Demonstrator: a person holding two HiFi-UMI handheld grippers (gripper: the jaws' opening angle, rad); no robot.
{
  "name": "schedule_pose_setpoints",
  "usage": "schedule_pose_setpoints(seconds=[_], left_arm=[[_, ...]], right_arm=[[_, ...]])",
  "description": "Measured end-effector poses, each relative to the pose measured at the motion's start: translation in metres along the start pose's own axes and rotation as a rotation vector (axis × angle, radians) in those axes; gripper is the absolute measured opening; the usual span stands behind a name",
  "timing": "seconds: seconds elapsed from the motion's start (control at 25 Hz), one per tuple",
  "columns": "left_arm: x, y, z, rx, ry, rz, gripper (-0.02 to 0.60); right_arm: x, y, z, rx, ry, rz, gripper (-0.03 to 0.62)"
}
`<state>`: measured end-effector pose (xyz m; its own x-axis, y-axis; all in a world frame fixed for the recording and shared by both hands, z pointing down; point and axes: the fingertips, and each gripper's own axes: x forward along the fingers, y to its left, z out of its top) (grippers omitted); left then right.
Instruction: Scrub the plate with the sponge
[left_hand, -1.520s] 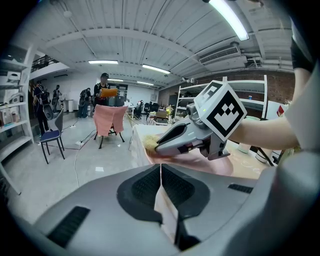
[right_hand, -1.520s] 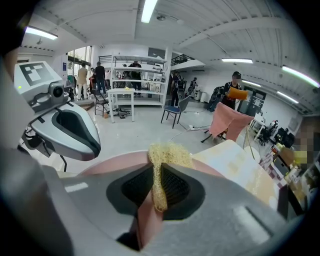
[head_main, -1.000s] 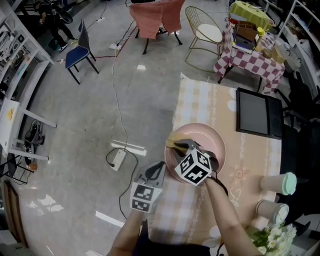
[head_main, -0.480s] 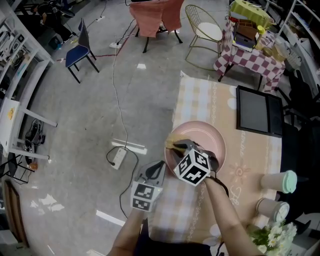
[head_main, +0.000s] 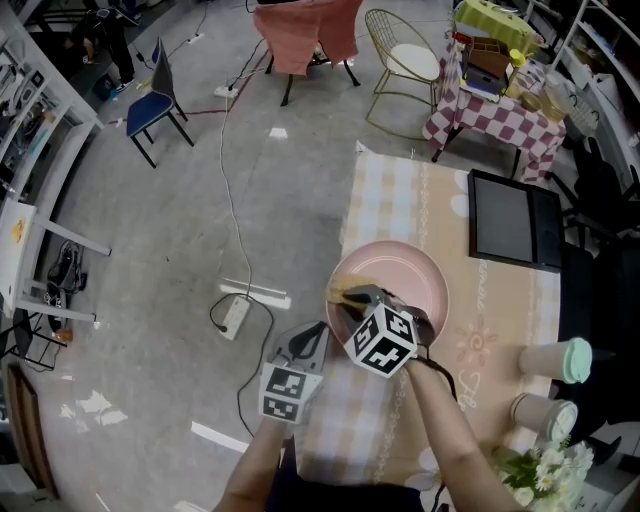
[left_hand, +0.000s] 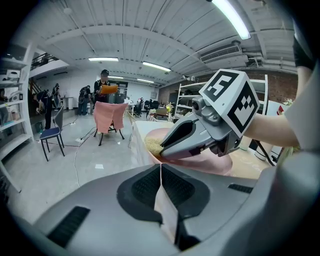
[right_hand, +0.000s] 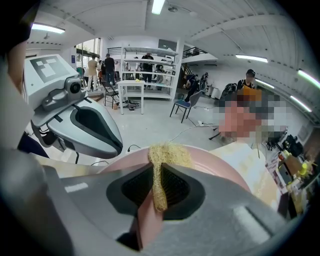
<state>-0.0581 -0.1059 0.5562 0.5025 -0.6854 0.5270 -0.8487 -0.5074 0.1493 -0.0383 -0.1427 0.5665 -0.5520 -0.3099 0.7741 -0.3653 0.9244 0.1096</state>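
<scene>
**Sponge working the plate's left rim, little travel**

Head view: I am watching the right gripper (head_main: 360, 298) holding the sponge (head_main: 342, 294) against the left rim of the pink plate (head_main: 410, 275). Over the last second its marker cube has been creeping slightly toward the plate's near-left edge while the sponge has barely shifted. I am reading that as a short scrubbing stroke, with most of the plate not yet covered. The left gripper (head_main: 312, 338) is hanging just off the plate's near-left side, out past the table (head_main: 400, 200) edge.

Left gripper view: its jaws (left_hand: 161, 170) are pressing together with nothing between them. Beyond them, the right gripper (left_hand: 172, 144) is lying over the plate (left_hand: 200, 164), sponge (left_hand: 151, 145) at its tip.

Right gripper view: the jaws (right_hand: 159, 186) are pinching the yellow sponge (right_hand: 166, 154) tight, its frayed end resting on the plate (right_hand: 220, 165). The left gripper (right_hand: 75, 125) is waiting just beyond the plate's rim.
</scene>
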Motion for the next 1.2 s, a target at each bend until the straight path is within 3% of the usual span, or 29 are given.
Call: schedule_pose_setpoints(seconds=[0.44,1.2], left_arm=[[0.002,-0.002,-0.006,-0.005,0.006,-0.009,0.017],[-0.001,-0.009,-0.012,-0.009,0.021,-0.015,0.017]], right_arm=[[0.000,0.009,-0.005,0.016,0.014,0.016,0.048],[-0.012,0.027,-0.004,0.192,-0.044,0.089,0.048]])
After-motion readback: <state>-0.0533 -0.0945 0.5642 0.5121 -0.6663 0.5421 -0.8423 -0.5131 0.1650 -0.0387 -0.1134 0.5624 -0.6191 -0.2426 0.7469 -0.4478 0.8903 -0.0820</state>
